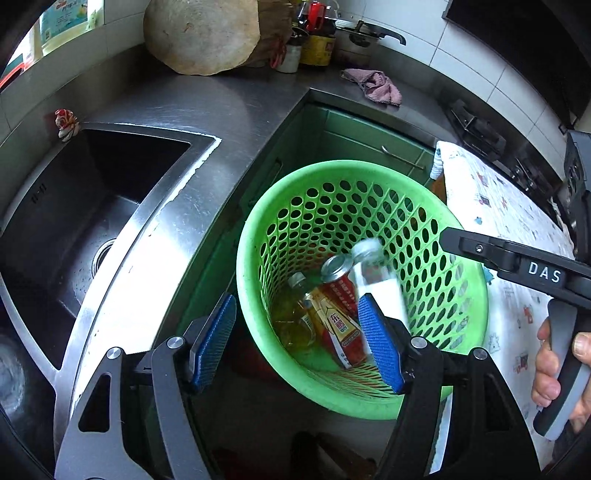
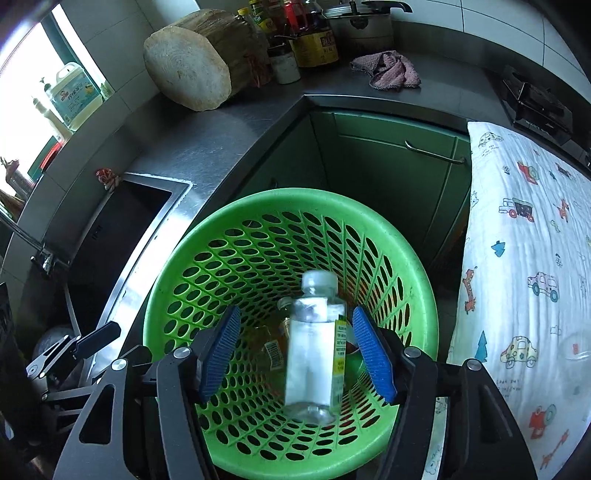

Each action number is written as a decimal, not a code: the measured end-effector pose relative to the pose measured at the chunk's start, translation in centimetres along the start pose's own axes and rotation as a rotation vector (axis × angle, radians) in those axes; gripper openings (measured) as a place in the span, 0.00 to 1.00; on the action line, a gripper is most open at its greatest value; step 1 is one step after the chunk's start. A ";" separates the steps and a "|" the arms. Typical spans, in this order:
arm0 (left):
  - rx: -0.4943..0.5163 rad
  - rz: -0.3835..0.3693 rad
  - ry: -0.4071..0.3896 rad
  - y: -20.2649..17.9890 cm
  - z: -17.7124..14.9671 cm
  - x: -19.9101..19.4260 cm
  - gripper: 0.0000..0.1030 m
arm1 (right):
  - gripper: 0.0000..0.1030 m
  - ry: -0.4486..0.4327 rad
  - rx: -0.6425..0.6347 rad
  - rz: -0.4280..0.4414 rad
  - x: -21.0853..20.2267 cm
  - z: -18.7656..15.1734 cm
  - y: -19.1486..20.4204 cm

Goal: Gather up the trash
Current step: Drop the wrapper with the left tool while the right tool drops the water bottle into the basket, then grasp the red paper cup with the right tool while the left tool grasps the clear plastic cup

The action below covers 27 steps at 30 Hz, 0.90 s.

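Observation:
A green perforated basket [image 1: 246, 258] [image 2: 166, 280] stands on the floor by the counter's corner. In it lie a red-labelled bottle [image 1: 341, 286] and a yellow-liquid bottle [image 1: 295, 317]. My left gripper [image 1: 296, 302] hangs open above the basket's near rim, nothing between its blue pads. My right gripper [image 2: 295, 312] is open over the basket. A clear bottle [image 2: 314, 354] [image 1: 373, 273] with a white label sits blurred between its pads, with a gap on each side. One black finger [image 1: 465, 245] of the right gripper and a hand [image 1: 554, 369] on its handle show at right.
A steel sink [image 1: 92, 206] is set in the steel counter [image 1: 236, 110] at left. A wooden chopping block [image 1: 201, 33], sauce bottles [image 2: 314, 40] and a pink rag [image 1: 376, 85] stand at the back. A cartoon-print cloth [image 2: 524, 258] covers something at right; green cabinet doors [image 2: 388, 166] are behind the basket.

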<state>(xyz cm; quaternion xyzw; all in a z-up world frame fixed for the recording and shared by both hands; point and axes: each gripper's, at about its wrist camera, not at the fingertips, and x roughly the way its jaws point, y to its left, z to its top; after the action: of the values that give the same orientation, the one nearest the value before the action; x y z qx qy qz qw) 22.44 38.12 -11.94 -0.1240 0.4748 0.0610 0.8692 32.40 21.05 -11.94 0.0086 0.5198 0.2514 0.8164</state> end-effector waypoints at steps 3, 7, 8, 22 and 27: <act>-0.003 -0.003 0.001 -0.5 0.1 0.0 0.67 | 0.68 -0.027 -0.017 -0.005 -1.6 -0.5 -0.4; 0.018 -0.015 -0.011 -1.9 0.3 -0.6 0.67 | 0.76 -0.064 -0.032 -0.012 -4.6 -1.5 -1.4; 0.026 -0.020 -0.016 -2.5 0.3 -0.9 0.68 | 0.78 -0.074 -0.035 -0.015 -5.4 -1.8 -1.8; 0.120 -0.080 -0.046 -11.9 -1.9 -3.3 0.73 | 0.86 -0.172 -0.025 -0.152 -16.5 -8.8 -10.4; 0.142 -0.093 -0.046 -15.0 -2.9 -3.8 0.74 | 0.88 -0.188 0.008 -0.215 -19.9 -11.4 -14.7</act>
<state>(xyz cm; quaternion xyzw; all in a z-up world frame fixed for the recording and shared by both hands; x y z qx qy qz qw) 21.37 22.92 -7.92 -0.0825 0.4516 -0.0105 0.8884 21.99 -2.98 -4.43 -0.0204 0.4400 0.1587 0.8836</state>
